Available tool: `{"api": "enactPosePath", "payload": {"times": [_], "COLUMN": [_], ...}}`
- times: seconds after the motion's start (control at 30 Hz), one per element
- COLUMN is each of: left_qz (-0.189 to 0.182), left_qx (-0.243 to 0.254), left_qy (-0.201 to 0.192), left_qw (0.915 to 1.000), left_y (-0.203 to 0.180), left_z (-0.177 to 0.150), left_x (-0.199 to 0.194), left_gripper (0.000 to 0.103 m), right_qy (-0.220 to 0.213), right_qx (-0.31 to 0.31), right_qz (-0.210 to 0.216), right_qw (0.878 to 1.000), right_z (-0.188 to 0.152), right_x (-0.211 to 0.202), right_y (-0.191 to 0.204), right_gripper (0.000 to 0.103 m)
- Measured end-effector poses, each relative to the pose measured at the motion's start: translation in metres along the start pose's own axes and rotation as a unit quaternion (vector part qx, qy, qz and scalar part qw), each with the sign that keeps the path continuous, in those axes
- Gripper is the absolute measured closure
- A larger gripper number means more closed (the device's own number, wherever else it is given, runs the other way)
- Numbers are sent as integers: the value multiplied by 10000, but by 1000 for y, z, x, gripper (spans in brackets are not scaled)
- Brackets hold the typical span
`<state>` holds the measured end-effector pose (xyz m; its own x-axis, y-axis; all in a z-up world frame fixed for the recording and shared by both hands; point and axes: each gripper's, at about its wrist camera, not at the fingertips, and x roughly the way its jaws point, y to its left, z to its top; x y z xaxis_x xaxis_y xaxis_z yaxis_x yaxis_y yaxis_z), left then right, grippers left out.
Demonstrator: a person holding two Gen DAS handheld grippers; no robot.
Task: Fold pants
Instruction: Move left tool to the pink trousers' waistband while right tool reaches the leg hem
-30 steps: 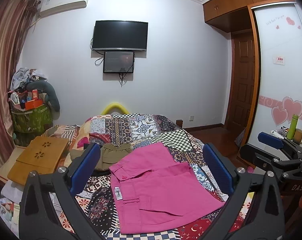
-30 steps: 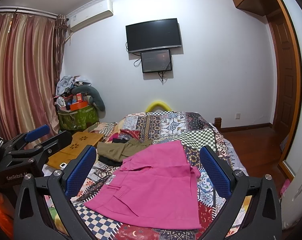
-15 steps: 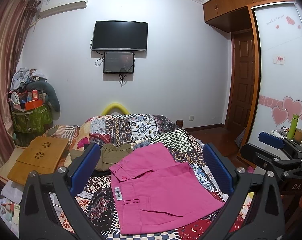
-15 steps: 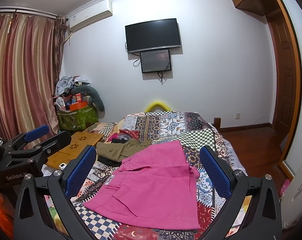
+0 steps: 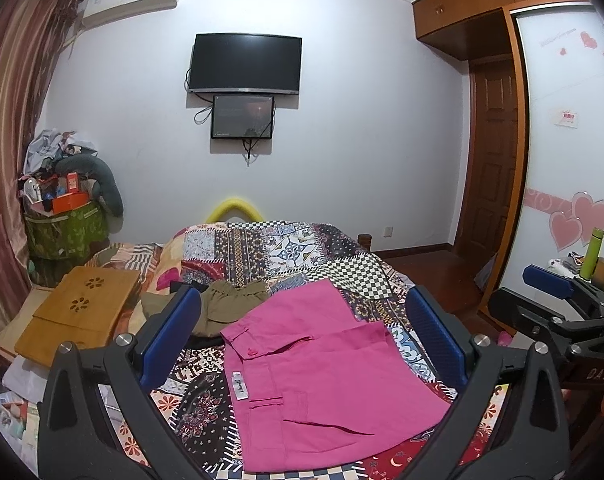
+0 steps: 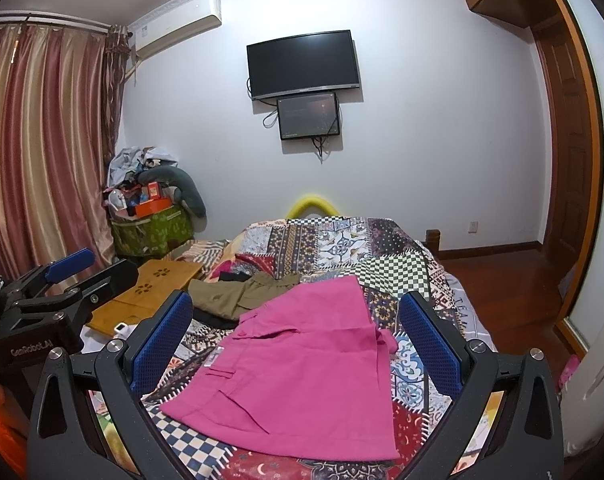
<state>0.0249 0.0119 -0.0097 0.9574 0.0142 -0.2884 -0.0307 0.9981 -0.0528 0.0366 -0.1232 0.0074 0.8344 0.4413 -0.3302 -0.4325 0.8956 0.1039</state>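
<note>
Pink pants lie folded flat on the patchwork bedspread, waistband to the left. They also show in the right wrist view. My left gripper is open and empty, held above the near edge of the pants. My right gripper is open and empty, also above the pants. The right gripper shows at the right edge of the left wrist view. The left gripper shows at the left edge of the right wrist view.
Olive-green garment lies on the bed behind the pants, left. A wooden lap desk sits at the bed's left. A green basket of clutter stands by the curtain. A wardrobe and door are on the right.
</note>
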Motion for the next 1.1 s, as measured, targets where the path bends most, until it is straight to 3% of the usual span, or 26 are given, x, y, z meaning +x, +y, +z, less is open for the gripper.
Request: {"api": "enactPosePath", "payload": {"times": [0.2,0.4,0.6,0.8,0.87,0.93,1.1], "left_qz": [8,376,677,636,564,499,208], "left_qx": [-159,-289,-279,-197,-244,-223,-60], "left_qy": [351,891,1654,2502,2821,3085,3528], "left_qw": [9993,9949,9835,9659,9574,9497,9354], "left_y": [13,38,69,88,92,92,87], "left_z": [-4,-15,-39,-75,-89,-100,-119], "left_x": [37,98,164,221,238,250,271], "left_gripper": [0,0,2,21,32,37,43], "right_qy": [183,524,1098,1754,1973,2257,2650], "right_qx": [-42,-221,-502,-308,-257,-177,-36], "right_qz": [-115,-394,-631,-478,-385,-202,107], "right_qw": [9998,9976,9907,9829,9793,9738,9642], "right_z": [-3,-14,-37,-61,-68,-76,-89], "right_x": [21,60,107,147,161,177,207], "right_y": [-7,-23,-50,-81,-90,-98,-108], "right_gripper": [0,0,0,1,5,24,33]}}
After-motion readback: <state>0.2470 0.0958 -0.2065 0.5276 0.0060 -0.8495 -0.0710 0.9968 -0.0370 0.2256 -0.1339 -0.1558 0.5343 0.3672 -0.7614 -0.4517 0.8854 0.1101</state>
